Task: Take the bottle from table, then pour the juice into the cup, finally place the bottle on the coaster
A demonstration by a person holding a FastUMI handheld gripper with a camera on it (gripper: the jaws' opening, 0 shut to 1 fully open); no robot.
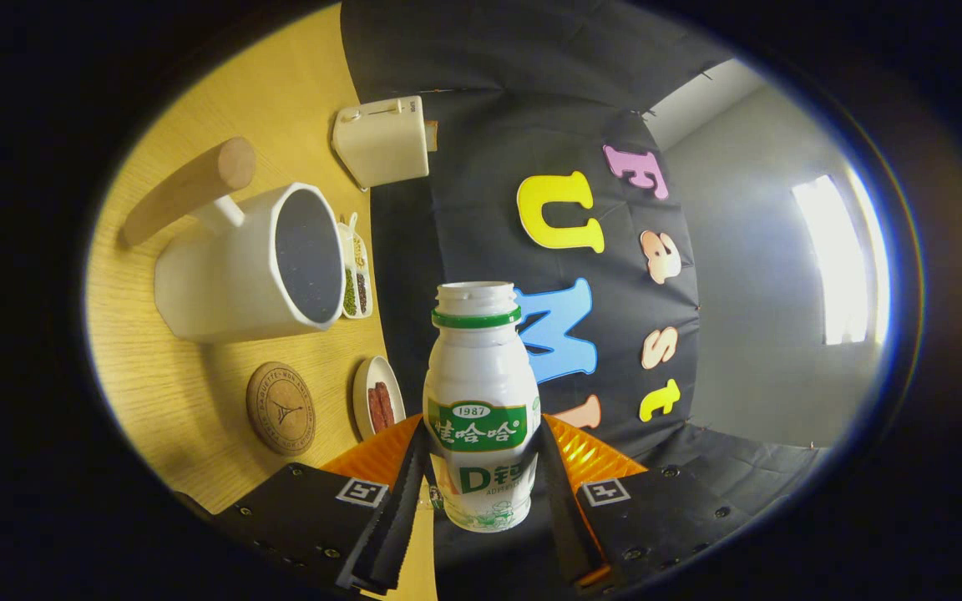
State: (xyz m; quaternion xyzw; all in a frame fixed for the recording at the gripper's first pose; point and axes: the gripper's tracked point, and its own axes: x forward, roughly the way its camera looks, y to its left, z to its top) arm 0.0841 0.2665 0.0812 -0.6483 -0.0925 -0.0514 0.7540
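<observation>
A white bottle [481,392] with a green label and an uncapped green-ringed neck stands between my fingers, and my gripper [481,484] is shut on its lower body. The whole view is rolled sideways, so the bottle is tilted over relative to the table. The white cup [251,267] with a wooden handle stands on the wooden table [164,376], off to the bottle's side, its dark opening facing the bottle. A round cork coaster [281,407] lies on the table near the cup, close to my left finger.
A small white plate [378,399] with reddish food lies beside the coaster. A narrow white tray [356,271] of beans and seeds sits behind the cup. A cream box-shaped appliance [382,140] stands at the table's back against the black cloth wall.
</observation>
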